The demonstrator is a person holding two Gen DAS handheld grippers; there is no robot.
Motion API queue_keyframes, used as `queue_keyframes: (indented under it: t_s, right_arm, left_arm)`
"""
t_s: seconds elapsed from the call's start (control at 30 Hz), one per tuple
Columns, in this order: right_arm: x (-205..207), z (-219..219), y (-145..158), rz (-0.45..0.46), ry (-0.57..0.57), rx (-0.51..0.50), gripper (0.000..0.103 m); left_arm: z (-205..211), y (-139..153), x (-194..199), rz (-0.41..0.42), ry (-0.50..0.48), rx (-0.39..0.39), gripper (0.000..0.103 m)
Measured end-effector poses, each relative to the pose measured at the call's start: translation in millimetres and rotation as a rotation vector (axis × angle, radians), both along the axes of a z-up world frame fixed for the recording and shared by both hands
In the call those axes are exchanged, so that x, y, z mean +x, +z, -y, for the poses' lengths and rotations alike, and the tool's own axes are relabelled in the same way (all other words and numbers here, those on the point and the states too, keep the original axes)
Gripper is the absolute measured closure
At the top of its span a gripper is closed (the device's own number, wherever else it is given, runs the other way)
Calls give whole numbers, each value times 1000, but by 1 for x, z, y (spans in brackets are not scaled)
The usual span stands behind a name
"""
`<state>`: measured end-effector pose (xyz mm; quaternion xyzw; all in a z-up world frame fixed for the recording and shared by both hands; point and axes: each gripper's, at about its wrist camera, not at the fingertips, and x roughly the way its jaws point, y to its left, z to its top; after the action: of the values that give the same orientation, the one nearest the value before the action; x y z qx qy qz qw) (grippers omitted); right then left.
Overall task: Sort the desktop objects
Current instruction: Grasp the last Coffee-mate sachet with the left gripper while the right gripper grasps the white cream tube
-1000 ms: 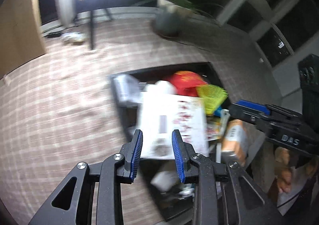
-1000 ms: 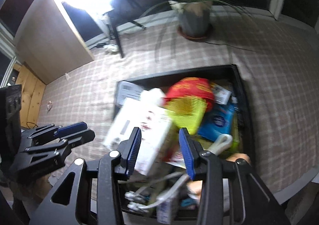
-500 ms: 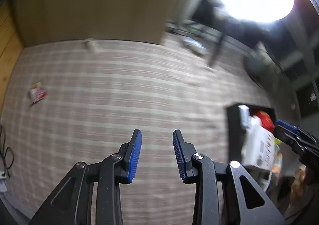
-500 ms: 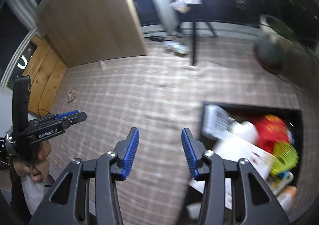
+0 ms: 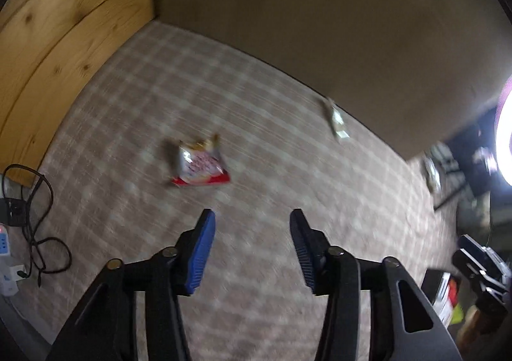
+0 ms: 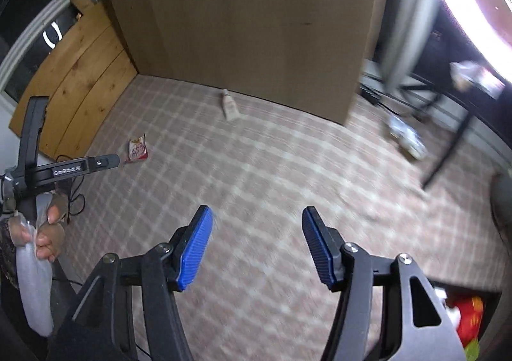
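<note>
Both claws were spreading, empty: left claw, right claw. The snack packet lay just ahead of the left; its thin, flat film risked slipping.

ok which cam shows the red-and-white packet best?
Left wrist: the packet lies just ahead of the empty left gripper, large though motion-blurred. In the right wrist view the same packet is small and far left.
</note>
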<state>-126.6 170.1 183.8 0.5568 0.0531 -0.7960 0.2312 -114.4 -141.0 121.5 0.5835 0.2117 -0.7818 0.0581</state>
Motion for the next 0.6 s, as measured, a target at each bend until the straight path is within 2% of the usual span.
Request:
queue_keyframes:
  t_s: [0.07,0.33,0.43,0.53,0.6]
  right_arm:
    - [-22,23,-12,27,15,9,46]
    - [-88,100,-60,68,103,77,46]
    - [-110,122,-78,84,126,97,46]
    - [-125,131,-91,105,122,94,46]
    - [-134,136,-98,113,114,89,46]
  left_arm:
    - [14,-10,-9,7,34,2,50]
    - [43,-58,-42,74,127,-1,50]
    - [38,-74,-52,89,120,14,49]
    - [27,-88,-59,110,97,-7,49]
    - [18,-90,-61,97,80,-32,45]
